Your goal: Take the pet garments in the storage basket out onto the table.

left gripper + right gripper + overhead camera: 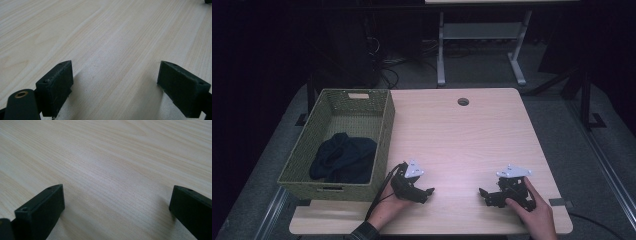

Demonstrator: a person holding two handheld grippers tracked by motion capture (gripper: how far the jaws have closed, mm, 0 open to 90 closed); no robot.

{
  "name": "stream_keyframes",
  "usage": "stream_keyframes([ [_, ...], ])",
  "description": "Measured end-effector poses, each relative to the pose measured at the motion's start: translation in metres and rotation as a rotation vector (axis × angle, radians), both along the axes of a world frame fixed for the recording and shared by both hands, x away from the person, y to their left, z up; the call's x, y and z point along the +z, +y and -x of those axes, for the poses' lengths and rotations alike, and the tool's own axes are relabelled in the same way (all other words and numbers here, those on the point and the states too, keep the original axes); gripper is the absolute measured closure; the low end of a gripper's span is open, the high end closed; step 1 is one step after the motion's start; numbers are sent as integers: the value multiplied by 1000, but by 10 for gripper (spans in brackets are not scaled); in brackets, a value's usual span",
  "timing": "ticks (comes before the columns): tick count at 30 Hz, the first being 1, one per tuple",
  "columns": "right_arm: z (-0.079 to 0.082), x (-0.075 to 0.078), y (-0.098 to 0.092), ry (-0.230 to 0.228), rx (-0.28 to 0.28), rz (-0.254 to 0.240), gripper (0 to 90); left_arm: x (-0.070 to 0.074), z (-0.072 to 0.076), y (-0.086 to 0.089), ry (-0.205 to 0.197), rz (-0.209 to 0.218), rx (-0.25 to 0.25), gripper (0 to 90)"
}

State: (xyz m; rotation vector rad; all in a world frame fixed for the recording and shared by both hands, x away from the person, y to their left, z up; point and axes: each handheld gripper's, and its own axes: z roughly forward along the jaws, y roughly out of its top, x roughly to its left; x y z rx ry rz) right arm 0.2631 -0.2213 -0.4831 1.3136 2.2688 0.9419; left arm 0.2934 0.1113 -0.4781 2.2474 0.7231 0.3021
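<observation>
Both grippers are held low over the near part of the light wooden table (462,135), each in one of the person's hands, and each is seen with its jaws spread wide and nothing between them. At the far left, a green woven basket (384,137) is set on the table's left edge, and a dark blue cloth (343,157) is bunched in its near half. Just to the right of the basket's near corner, the left gripper (424,192) is gripped by the left hand (387,207), with its jaws pointed toward the table's middle and a grey three-cornered plate on top. In the left gripper view, only bare wood grain is framed between the two black pads (56,86). Farther right, well apart from the first, the right gripper (486,195) is gripped by the right hand (537,210), its jaws pointed leftward toward the other gripper. In the right gripper view, bare wood alone is shown between the parted pads (41,213). A round cable hole (463,101) is cut near the table's far edge.
</observation>
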Motion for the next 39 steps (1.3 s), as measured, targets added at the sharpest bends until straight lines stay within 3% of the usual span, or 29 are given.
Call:
stream_keyframes([
  [22, 0, 0, 2, 1, -15, 1, 0, 0, 0, -1, 1, 1, -1, 125],
  [39, 0, 0, 2, 7, -18, -1, 0, 6, -7, -3, 48, -27, 20, 139],
])
